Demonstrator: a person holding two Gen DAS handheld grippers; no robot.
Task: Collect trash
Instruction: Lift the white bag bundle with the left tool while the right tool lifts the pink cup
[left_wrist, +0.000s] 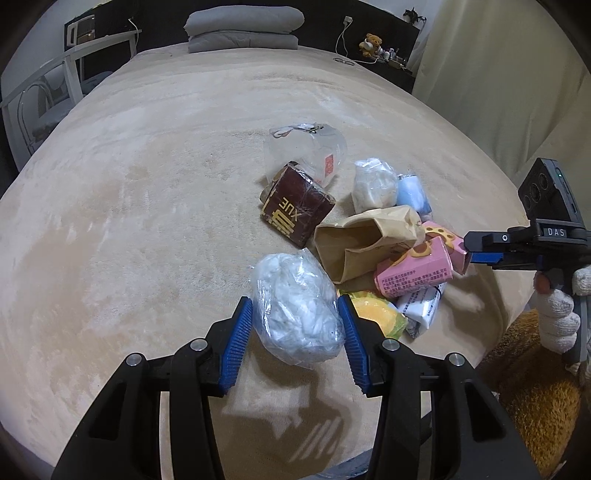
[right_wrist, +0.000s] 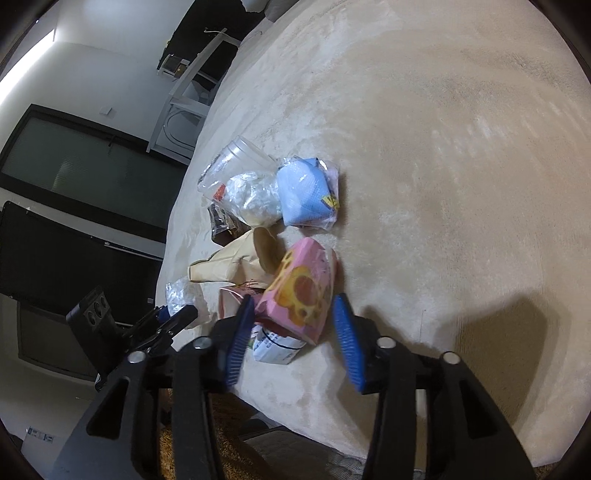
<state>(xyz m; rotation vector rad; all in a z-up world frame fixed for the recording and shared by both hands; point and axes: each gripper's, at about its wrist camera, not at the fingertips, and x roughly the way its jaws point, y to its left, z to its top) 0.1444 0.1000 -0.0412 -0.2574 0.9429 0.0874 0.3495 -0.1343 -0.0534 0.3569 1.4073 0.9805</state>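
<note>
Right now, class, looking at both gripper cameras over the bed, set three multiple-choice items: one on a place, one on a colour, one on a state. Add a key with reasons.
1. Where does the brown paper bag lie?
A. Within the trash pile, between the dark red box and the pink carton
B. On the folded grey bedding
C. On the floor

2. What colour are the pads of the left gripper?
A. Red
B. Blue
C. White

3. What is the left gripper doing?
A. Standing open over bare blanket
B. Shut on the clear bag of white tissue
C. Shut on the plastic cup

Key: A, the bag's open mouth sits between box and carton; B, both ribbed pads are blue; B, the pads press the bag's two sides.
</note>
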